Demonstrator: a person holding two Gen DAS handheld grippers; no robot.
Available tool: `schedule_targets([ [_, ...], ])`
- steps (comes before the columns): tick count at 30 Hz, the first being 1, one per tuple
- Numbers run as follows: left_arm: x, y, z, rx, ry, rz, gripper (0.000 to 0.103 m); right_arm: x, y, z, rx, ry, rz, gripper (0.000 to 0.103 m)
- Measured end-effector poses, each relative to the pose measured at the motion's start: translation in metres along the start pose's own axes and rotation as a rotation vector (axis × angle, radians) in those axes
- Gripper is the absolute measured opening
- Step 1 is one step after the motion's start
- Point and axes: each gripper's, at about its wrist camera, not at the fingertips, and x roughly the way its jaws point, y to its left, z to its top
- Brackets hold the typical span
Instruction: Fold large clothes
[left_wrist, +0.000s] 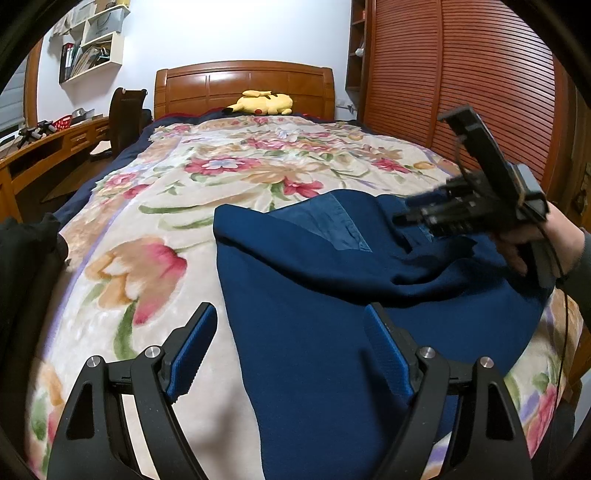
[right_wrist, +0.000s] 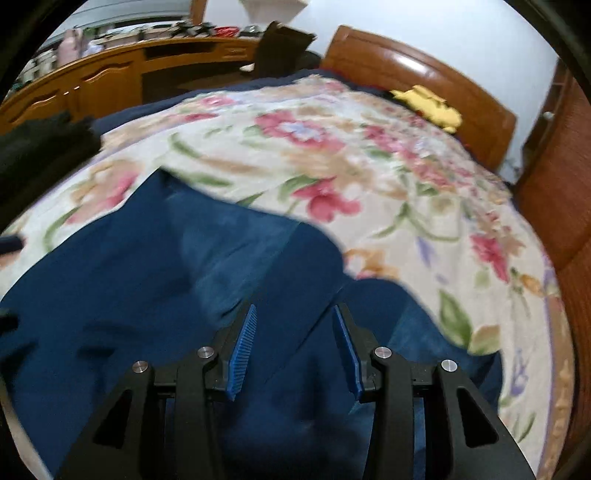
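A large dark blue garment (left_wrist: 332, 295) lies partly folded on the floral bedspread (left_wrist: 155, 229), with a lighter blue collar or lining patch (left_wrist: 340, 225) showing near its far edge. My left gripper (left_wrist: 291, 314) is open and empty, hovering over the garment's near left edge. My right gripper (left_wrist: 402, 214) shows in the left wrist view above the garment's far right part. In the right wrist view the right gripper (right_wrist: 295, 314) is open, its blue pads (right_wrist: 243, 343) apart just above the blue garment (right_wrist: 147, 295). That view is blurred.
A yellow plush toy (left_wrist: 262, 102) lies by the wooden headboard (left_wrist: 243, 85). A wooden wardrobe (left_wrist: 461, 74) stands on the right, a desk (left_wrist: 44, 144) and dark chair (left_wrist: 125, 118) on the left. Dark clothing (left_wrist: 26, 251) sits at the bed's left edge.
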Motion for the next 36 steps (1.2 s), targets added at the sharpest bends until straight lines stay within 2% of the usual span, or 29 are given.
schedule_targets([
  [3,0.001,0.000,0.000,0.002,0.003,0.002,0.082,0.005,0.010,-0.009,-0.021,0.059,0.102,0.045],
  [13,0.002,-0.002,-0.001,0.012,0.011,-0.001,0.082,0.039,0.020,-0.017,-0.049,0.203,0.165,0.046],
  [19,0.002,-0.004,-0.001,0.021,0.013,-0.004,0.082,0.052,0.011,-0.015,-0.028,0.240,0.212,0.047],
  [20,0.002,-0.005,-0.001,0.022,0.013,-0.004,0.082,0.052,0.011,-0.015,-0.036,0.240,0.212,0.043],
  [22,0.002,-0.005,-0.001,0.022,0.013,-0.004,0.082,0.051,0.013,-0.016,-0.058,0.236,0.223,0.031],
  [23,0.003,-0.005,-0.001,0.021,0.013,-0.004,0.082,0.051,0.017,-0.016,-0.080,0.231,0.226,0.020],
  [24,0.003,-0.005,-0.001,0.021,0.013,-0.004,0.082,0.047,0.022,-0.016,-0.103,0.226,0.223,0.012],
  [27,0.002,-0.005,-0.001,0.023,0.012,-0.003,0.082,0.031,0.039,-0.015,-0.194,0.204,0.155,0.010],
  [28,0.003,-0.005,-0.001,0.023,0.013,-0.003,0.082,0.027,0.041,-0.010,-0.215,0.170,0.114,0.010],
  [36,0.000,-0.007,0.001,0.025,0.009,0.003,0.082,0.031,0.020,0.030,-0.133,0.014,-0.095,0.010],
])
